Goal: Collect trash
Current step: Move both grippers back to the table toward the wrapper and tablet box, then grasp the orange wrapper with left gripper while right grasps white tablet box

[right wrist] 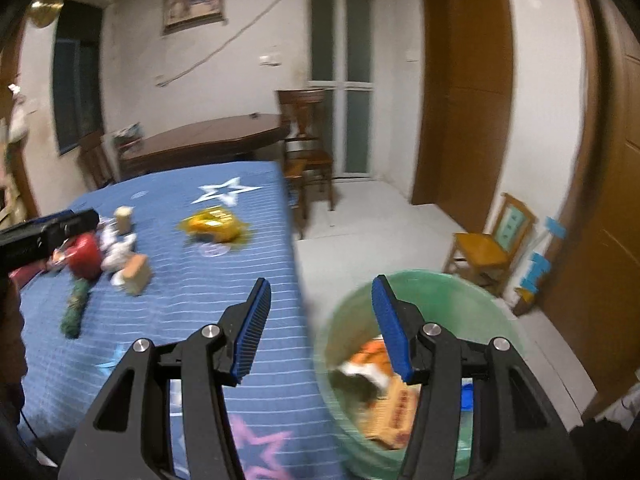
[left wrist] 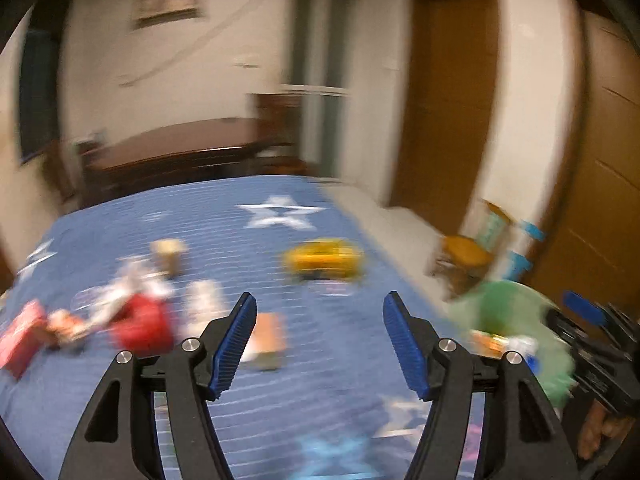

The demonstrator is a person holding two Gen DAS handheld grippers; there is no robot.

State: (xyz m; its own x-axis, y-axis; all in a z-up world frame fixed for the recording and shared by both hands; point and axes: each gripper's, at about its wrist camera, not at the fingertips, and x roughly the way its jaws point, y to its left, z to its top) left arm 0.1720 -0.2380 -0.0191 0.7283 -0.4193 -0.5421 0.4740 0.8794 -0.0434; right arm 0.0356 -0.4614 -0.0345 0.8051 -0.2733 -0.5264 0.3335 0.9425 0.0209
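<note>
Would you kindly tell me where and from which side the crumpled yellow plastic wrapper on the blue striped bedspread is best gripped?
I would take the crumpled yellow plastic wrapper by its raised, puckered middle, coming from above. It lies low and spread out on the blue striped bedspread, apart from the other litter, so its thin edges probably offer little to pinch. The left gripper stands open and empty, facing it.

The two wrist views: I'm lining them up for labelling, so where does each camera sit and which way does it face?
Left wrist: on the left gripper, empty, facing the blue bedspread and litter; the right gripper shows at right.
Right wrist: on the right gripper, empty, over the bedspread's edge and the green bin; the left gripper shows at left.
Shared: yellow bag, red packet, bin.
</note>
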